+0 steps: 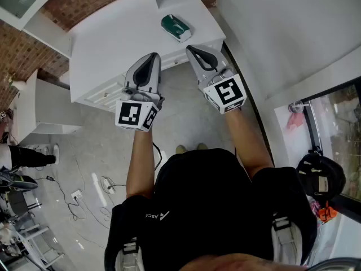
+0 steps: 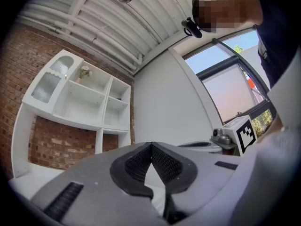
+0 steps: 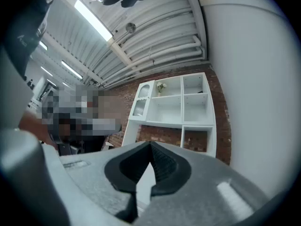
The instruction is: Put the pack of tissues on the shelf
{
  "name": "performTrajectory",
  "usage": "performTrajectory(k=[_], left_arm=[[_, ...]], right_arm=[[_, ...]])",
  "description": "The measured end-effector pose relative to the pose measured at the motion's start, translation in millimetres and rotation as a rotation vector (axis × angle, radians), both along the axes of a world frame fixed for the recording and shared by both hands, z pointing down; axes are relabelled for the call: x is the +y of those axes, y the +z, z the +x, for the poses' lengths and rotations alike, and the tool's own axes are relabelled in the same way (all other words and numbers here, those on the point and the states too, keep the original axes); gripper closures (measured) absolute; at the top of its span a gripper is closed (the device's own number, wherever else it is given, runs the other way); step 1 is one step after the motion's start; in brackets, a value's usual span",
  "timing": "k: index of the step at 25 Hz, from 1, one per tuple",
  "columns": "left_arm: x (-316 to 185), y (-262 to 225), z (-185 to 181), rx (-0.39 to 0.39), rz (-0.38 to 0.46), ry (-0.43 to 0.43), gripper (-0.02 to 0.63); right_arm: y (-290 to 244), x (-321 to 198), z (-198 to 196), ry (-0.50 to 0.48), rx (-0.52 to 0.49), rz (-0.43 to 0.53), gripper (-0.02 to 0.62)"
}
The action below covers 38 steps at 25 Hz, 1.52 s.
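Note:
The pack of tissues (image 1: 176, 27), green with a white front, lies on the white cabinet top (image 1: 118, 38) near its right end. Both grippers hover over the cabinet's front edge, pointing toward it. My left gripper (image 1: 153, 56) is shut and empty, left of and nearer than the pack. My right gripper (image 1: 190, 48) is shut and empty, just short of the pack. In the left gripper view the jaws (image 2: 151, 145) meet at their tips, with the white wall shelf (image 2: 89, 98) beyond. The right gripper's tips (image 3: 150, 145) also touch, with the shelf (image 3: 176, 105) ahead. Neither gripper view shows the pack.
A brick wall (image 1: 22, 49) backs the cabinet. A low white unit (image 1: 39, 109) stands to the left. Cables and power strips (image 1: 76, 195) lie on the floor at lower left. A white wall (image 1: 282, 27) and a window (image 1: 338, 112) are on the right, with a dark bag (image 1: 320, 175) below.

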<state>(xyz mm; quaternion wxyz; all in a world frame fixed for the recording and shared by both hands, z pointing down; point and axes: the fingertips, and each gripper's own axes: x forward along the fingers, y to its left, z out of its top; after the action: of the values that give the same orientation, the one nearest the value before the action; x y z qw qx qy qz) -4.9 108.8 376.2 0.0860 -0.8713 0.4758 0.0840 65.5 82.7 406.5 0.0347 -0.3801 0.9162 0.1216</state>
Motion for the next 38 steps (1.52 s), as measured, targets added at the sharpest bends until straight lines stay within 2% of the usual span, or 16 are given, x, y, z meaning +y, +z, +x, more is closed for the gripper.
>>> performTrajectory(k=[7, 16, 22, 28, 32, 38], left_arm=[[-6.8, 3.2, 15.9, 0.009, 0.001, -0.035, 0.609], [-33.3, 10.7, 19.4, -0.003, 0.026, -0.060, 0.609], [-68.2, 24.7, 1.0, 0.003, 0.027, -0.064, 0.609], [-131.6, 39.4, -25.1, 0.001, 0.017, -0.030, 0.609], [-177.8, 51.0, -43.6, 0.009, -0.006, -0.005, 0.609], [-235.1, 64.6, -63.5, 0.007, -0.025, 0.054, 0.609]], right_arm=[[-2.7, -7.4, 16.6, -0.024, -0.005, 0.009, 0.594], [16.6, -45.6, 26.7, 0.006, 0.025, -0.025, 0.592], [36.3, -84.0, 8.7, 0.020, 0.061, -0.038, 0.592], [62.3, -151.2, -19.1, 0.048, 0.112, -0.083, 0.577], [82.3, -198.2, -35.7, 0.071, 0.142, -0.115, 0.542], [125.1, -256.9, -48.6, 0.117, 0.199, -0.205, 0.444]])
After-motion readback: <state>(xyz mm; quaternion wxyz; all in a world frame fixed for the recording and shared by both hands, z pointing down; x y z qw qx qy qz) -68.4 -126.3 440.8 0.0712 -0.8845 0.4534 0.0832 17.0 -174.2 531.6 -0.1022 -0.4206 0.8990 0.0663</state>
